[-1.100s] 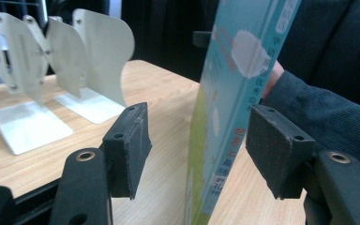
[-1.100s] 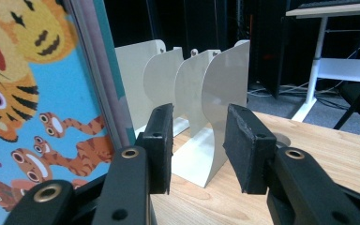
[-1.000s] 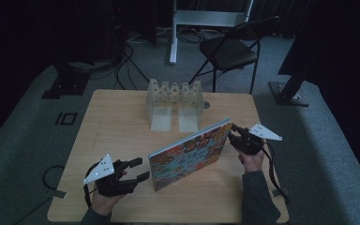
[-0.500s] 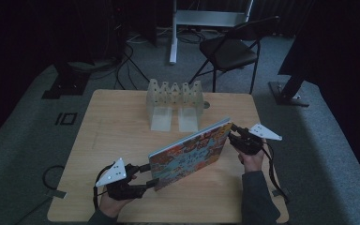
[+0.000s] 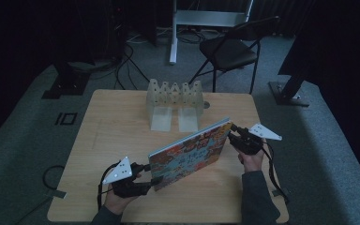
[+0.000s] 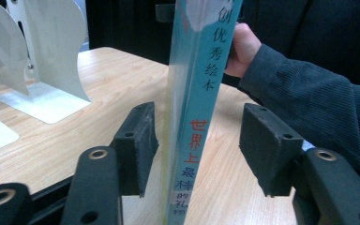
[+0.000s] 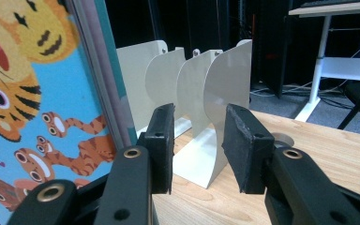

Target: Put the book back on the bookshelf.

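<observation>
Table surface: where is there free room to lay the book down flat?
The table is bare left of the white dividers, and along the near edge below the book. It is crowded at the far middle, between dividers and book.

The spine of the picture book (image 6: 194, 108), seen in the left gripper view, carries Chinese characters running from 12 o'clock down to 6 o'clock: dark ones at the top reading 创优秀绘本, then red ones, 世界上, and below them 最棒, with smaller characters at the bottom too small to read. On the book's cover in the right gripper view, tiny writing at 9 o'clock beside the tigers cannot be read
</observation>
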### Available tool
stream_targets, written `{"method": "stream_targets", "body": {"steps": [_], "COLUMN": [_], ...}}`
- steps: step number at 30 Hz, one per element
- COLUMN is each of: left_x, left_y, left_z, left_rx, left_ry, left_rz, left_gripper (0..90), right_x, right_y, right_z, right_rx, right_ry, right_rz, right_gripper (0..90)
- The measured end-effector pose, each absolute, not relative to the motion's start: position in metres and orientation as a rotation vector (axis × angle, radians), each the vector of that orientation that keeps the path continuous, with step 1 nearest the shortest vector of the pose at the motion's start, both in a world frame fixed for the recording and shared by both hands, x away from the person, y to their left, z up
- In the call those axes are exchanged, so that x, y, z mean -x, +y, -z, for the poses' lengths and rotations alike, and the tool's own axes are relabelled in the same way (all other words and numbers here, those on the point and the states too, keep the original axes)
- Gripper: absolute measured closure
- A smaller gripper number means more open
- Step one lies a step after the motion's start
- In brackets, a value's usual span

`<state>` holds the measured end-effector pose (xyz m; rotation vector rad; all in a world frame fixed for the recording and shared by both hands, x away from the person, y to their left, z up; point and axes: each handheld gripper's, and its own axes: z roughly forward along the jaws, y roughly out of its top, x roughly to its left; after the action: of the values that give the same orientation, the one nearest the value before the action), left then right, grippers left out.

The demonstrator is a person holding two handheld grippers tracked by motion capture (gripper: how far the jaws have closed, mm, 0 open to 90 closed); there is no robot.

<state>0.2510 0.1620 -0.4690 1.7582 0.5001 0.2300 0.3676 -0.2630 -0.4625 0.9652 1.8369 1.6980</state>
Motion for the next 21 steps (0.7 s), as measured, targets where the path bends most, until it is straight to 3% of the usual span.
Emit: {"method": "stream_targets", "body": {"steps": [7, 21], "left_x": [-0.255, -0.267], "left_y": [0.156, 0.144], "left_z": [0.474, 0.482], "left_rx": [-1.753, -1.756], "left_ry": [0.497, 0.529], "left_rz": [-0.239, -0.203], "left_gripper": [51.4, 47.6], "right_x": [-0.367, -0.368], "right_y": [-0.263, -0.264], "right_z": [0.463, 0.463], "right_rx": [-0.963, -0.961], "right_ry": [1.838, 1.839], "right_rz": [-1.699, -1.703], "right_gripper": [63.5, 63.6]}}
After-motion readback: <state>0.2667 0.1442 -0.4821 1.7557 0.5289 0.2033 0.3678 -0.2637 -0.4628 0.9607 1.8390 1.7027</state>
